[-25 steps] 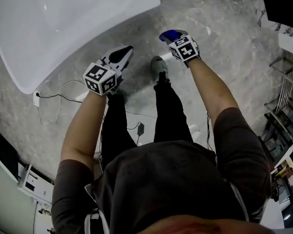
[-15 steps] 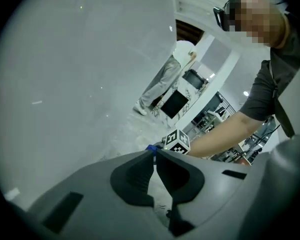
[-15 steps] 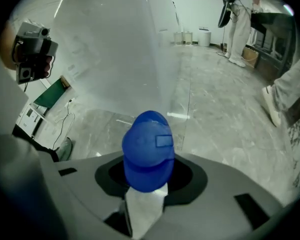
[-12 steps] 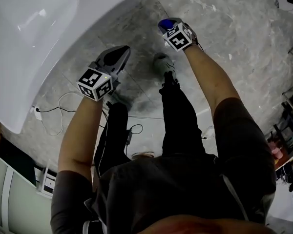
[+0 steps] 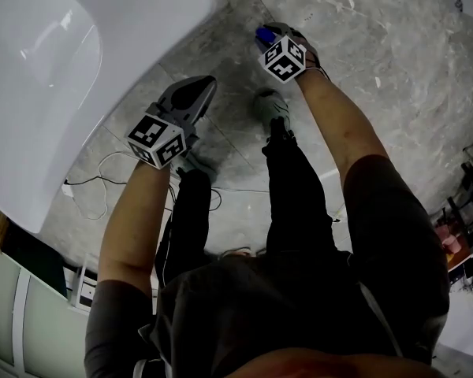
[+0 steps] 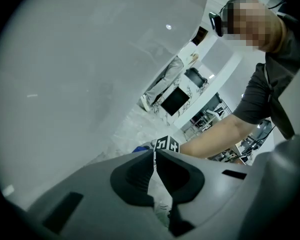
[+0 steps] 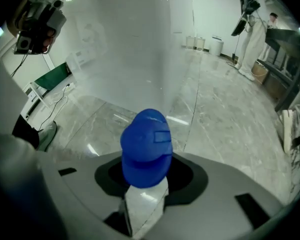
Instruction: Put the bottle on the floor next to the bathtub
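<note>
The bottle has a white body and a blue flip cap [image 7: 146, 149], and my right gripper [image 7: 144, 184] is shut on its body just below the cap. In the head view only a sliver of the blue cap [image 5: 263, 35] peeks past the right gripper [image 5: 273, 41], above the marble floor near the corner of the white bathtub [image 5: 79, 69]. The tub's wall [image 7: 125, 49] rises just ahead of the bottle. My left gripper [image 5: 203, 83] hangs beside the tub, its jaws shut with nothing between them [image 6: 154, 155].
The person's shoes [image 5: 273, 105] stand on the grey marble floor between the grippers. A white power strip with cables [image 5: 67, 189] lies by the tub's near end. Cabinets [image 5: 16, 305] stand at lower left, metal racks [image 5: 465, 227] at right. Other people [image 7: 252, 29] stand far off.
My right gripper with the bottle has moved forward, away from the body and toward the tub's corner. The left gripper has stayed beside the tub. The head camera has shifted.
</note>
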`<action>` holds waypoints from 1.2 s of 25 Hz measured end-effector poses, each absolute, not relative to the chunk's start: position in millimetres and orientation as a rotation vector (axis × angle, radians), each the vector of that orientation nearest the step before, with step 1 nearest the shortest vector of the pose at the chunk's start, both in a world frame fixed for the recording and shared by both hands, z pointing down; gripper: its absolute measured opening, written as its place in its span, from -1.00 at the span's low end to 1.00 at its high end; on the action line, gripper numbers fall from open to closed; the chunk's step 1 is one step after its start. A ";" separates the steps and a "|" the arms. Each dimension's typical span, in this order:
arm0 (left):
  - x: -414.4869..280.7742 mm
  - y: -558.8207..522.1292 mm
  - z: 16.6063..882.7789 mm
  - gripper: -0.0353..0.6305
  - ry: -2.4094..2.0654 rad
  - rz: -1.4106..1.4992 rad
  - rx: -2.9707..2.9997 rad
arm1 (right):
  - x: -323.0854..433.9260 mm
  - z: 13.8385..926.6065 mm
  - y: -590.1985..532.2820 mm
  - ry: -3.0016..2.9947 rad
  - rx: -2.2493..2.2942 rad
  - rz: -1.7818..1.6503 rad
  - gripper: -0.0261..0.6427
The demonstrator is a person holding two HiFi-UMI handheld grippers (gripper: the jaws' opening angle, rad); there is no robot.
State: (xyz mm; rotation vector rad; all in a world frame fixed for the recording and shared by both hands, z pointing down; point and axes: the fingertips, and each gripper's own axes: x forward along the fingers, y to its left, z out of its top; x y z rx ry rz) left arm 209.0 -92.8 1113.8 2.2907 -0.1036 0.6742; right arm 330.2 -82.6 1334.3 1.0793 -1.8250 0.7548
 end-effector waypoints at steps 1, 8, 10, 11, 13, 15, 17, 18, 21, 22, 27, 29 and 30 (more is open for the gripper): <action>210.1 -94.5 1113.9 -0.85 -0.106 0.672 2.292 | 330.6 1334.2 -83.6 -1.822 1.082 0.761 -0.50; 205.2 -102.1 1103.9 -0.85 -0.127 0.627 2.279 | 328.9 1336.3 -72.8 -1.748 1.062 0.797 -0.43; 202.7 -103.5 1101.5 -0.85 -0.129 0.621 2.284 | 329.9 1333.0 -74.7 -1.737 1.064 0.800 -0.33; 201.4 -104.4 1099.6 -0.85 -0.133 0.617 2.287 | 330.2 1329.7 -76.1 -1.736 1.065 0.799 -0.28; 199.2 -105.8 1093.2 -0.85 -0.142 0.601 2.294 | 329.4 1319.5 -78.0 -1.742 1.066 0.795 -0.22; 196.3 -105.4 1082.3 -0.85 -0.148 0.582 2.301 | 328.0 1304.6 -77.1 -1.744 1.069 0.791 -0.17; 191.5 -105.2 1066.8 -0.85 -0.154 0.566 2.312 | 327.6 1283.8 -76.6 -1.734 1.081 0.786 -0.14; 188.4 -105.3 1057.2 -0.85 -0.160 0.556 2.319 | 327.2 1270.3 -77.0 -1.728 1.093 0.786 -0.13; 177.1 -105.9 1021.4 -0.85 -0.189 0.522 2.331 | 322.8 1219.0 -76.2 -1.717 1.140 0.800 -0.13; 172.6 -106.7 1006.8 -0.85 -0.200 0.512 2.333 | 319.7 1198.7 -75.6 -1.717 1.156 0.807 -0.13; 143.9 -108.4 906.7 -0.85 -0.260 0.461 2.352 | 295.2 1068.3 -80.5 -1.750 1.239 0.827 -0.13; 134.5 -113.9 857.1 -0.85 -0.290 0.423 2.372 | 288.4 1007.1 -93.0 -1.782 1.272 0.812 -0.13; 129.7 -116.2 832.2 -0.85 -0.304 0.404 2.384 | 284.8 977.3 -98.6 -1.800 1.285 0.806 -0.13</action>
